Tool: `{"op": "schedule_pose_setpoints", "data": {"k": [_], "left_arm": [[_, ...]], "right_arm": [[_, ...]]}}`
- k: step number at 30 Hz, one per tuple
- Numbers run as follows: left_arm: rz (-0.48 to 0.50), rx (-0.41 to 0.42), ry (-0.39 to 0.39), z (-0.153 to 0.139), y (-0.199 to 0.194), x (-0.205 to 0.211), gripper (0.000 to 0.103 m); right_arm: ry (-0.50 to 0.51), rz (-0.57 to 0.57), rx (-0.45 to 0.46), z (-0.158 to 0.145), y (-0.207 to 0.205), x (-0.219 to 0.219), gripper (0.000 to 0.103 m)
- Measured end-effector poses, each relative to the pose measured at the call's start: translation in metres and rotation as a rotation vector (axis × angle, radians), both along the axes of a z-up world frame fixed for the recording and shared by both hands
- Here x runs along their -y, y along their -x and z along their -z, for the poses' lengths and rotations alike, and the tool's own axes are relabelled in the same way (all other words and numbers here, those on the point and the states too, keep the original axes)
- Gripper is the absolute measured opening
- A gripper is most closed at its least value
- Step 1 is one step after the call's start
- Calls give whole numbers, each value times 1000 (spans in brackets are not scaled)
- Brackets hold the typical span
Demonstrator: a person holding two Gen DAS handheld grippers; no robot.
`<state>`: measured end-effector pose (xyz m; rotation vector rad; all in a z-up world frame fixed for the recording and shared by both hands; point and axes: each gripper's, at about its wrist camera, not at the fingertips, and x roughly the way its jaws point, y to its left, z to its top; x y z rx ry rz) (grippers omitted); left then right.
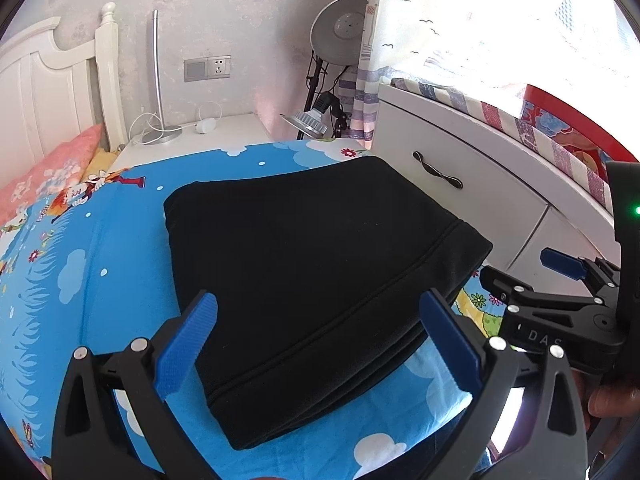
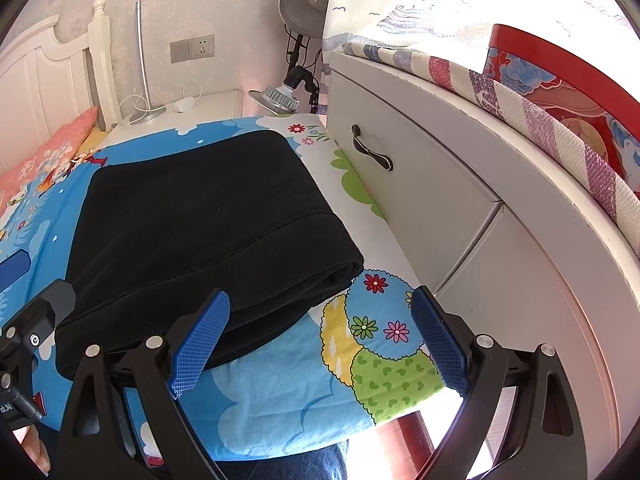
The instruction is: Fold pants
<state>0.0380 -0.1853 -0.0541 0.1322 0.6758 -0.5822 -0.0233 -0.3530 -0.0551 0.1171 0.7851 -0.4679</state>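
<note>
The black fleece pants (image 1: 320, 280), already a thick folded rectangle on the blue cartoon-print bedsheet (image 1: 100, 280), lay directly ahead of the nearer left gripper (image 1: 320, 344) and left of the right gripper (image 2: 320, 340), both jaws spread wide and empty.

headboard (image 1: 36, 92) cropped, pillow (image 1: 48, 176) cut off

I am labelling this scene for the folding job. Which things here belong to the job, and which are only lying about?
For the job: black pants, folded on the bed sheet; left gripper; right gripper.

Lying about: pink pillow, desk lamp, drawer handle, curtain.
</note>
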Motion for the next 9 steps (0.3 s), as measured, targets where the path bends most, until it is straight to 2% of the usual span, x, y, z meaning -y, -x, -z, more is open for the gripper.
{"op": "schedule_pose_setpoints", "data": {"k": [6,9], "left_arm": [[17,-30,27,-1,-6,-5,101],[-71,-28,30,-3,-11,-36,101]], "right_arm": [[-15,1,-3,4,-1,1,88],[-34,2,19,4,1,3,88]]}}
